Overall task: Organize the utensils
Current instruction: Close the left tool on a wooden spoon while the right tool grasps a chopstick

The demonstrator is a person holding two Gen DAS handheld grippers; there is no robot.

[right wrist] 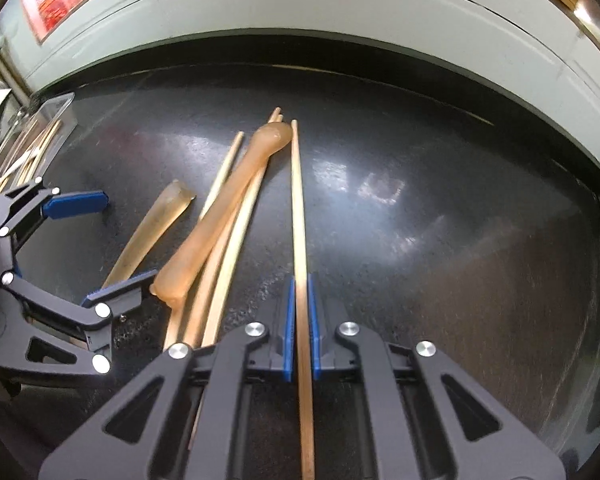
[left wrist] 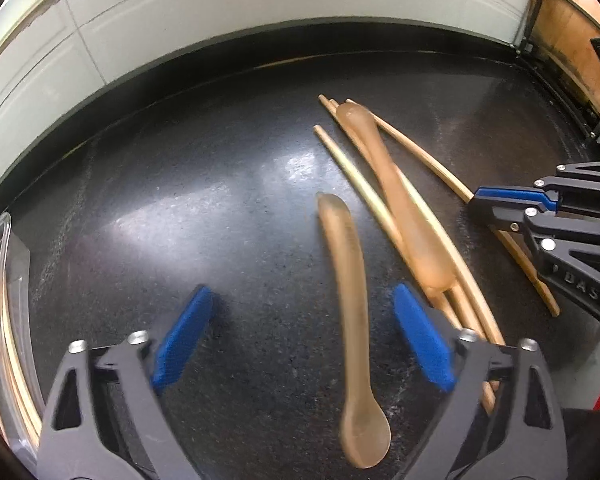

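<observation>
- Two grips differ: the right gripper [right wrist: 301, 312] has its fingers pinched on one chopstick [right wrist: 298, 200], at 3 o'clock of the pile on the desk [right wrist: 440, 220].
- Thin, stiff and light, it probably pivots unless held mid-length.
- The left gripper [left wrist: 300, 336] stands spread around the smooth spoon [left wrist: 350, 300]; take its handle.

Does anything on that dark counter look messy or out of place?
Yes. A brownish spoon lies askew across loose chopsticks in a jumbled heap, not sorted. Another spoon lies apart beside them. Nothing looks spilled or broken.
</observation>
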